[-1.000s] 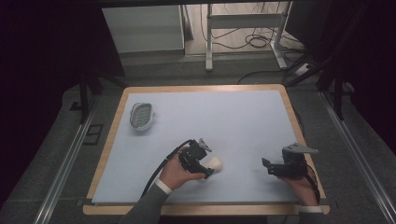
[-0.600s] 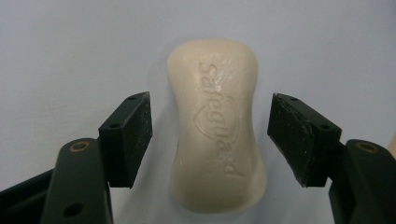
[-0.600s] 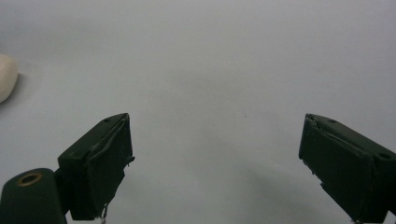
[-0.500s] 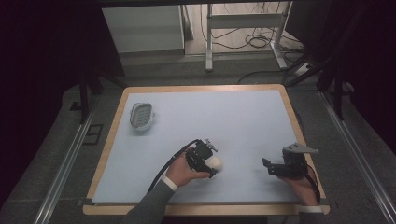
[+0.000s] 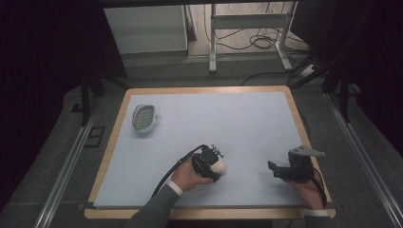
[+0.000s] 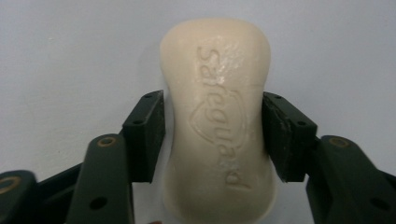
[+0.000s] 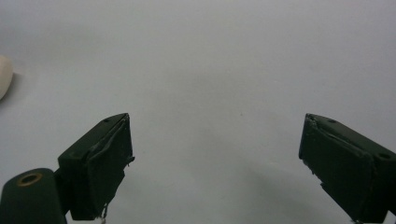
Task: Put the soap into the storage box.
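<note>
My left gripper [image 6: 214, 140] clenches a cream soap bar [image 6: 217, 116] across its waist, both jaws touching its sides. My right gripper [image 7: 215, 158] rests released over the bare blue table [image 5: 247, 123], the soap off toward its left.

cream soap bar [image 6: 217, 121], pale blue table [image 5: 247, 118]

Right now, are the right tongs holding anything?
No, the right tongs stand wide open over the bare table, with nothing between the jaws.
</note>
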A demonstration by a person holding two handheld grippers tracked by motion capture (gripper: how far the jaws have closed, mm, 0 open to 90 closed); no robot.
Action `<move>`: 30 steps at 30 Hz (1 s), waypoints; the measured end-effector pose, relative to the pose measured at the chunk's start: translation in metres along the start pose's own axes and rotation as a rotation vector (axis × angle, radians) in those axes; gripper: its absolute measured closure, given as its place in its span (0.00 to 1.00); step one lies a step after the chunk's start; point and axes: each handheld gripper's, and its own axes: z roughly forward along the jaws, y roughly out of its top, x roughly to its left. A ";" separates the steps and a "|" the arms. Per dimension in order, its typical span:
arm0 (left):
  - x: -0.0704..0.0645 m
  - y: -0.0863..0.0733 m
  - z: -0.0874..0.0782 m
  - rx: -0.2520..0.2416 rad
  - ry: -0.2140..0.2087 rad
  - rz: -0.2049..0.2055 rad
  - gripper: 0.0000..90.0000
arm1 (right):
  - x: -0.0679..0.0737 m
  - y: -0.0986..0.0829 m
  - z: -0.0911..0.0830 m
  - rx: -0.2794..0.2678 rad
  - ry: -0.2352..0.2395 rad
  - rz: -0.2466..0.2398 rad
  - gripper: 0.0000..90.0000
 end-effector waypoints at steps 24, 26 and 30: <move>0.009 -0.004 -0.025 -0.073 -0.004 0.004 0.55 | -0.001 0.000 -0.001 0.000 -0.006 0.001 0.11; 0.010 -0.004 -0.027 -0.080 -0.004 0.002 0.55 | -0.001 0.000 -0.001 0.000 -0.007 0.002 0.11; 0.013 -0.005 -0.031 -0.107 0.017 -0.009 0.55 | -0.002 0.000 -0.001 0.001 -0.008 0.001 0.11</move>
